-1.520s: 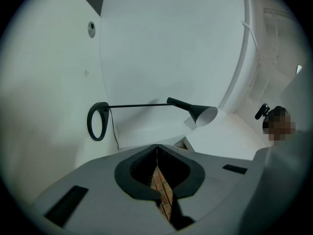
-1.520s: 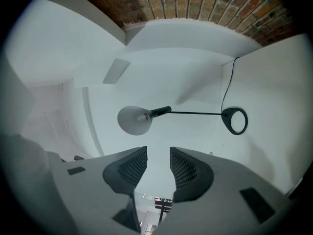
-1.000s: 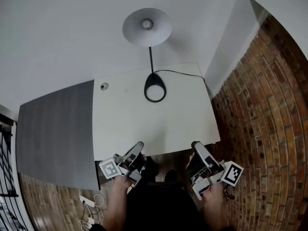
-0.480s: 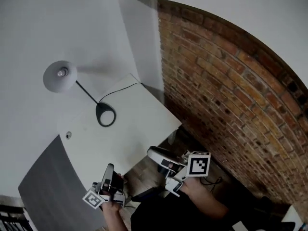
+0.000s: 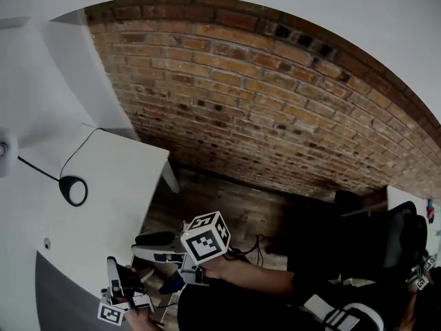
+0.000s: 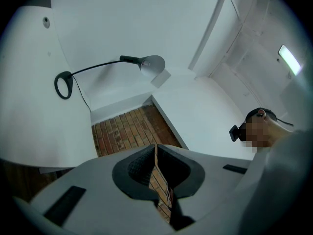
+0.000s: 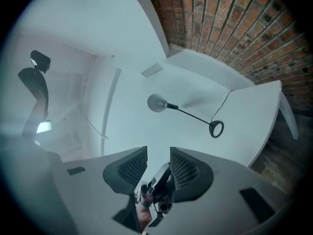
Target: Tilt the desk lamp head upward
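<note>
The desk lamp (image 6: 128, 59) stands on the white bench (image 5: 124, 185) next to the brick wall (image 5: 275, 116), with its head (image 6: 152, 64) out over the far side. It is well apart from both grippers. The left gripper (image 6: 156, 148) has its jaws pressed together on nothing, while the right gripper (image 7: 157, 153) has its jaws parted and empty.

The right gripper (image 7: 157, 154) is seen with its jaws apart and nothing pressed between the pads. Through the gap, below the desk lamp (image 7: 193, 116), part of the left gripper (image 7: 155, 186) is seen farther off. The lamp is stood on a white desk (image 7: 254, 116), with its ring base (image 7: 216, 128) joined by a thin arm to the round head (image 7: 156, 103). A black cable (image 7: 220, 106) is led away from the base. Above and right of the lamp, a brick wall (image 7: 234, 23) is shown.
</note>
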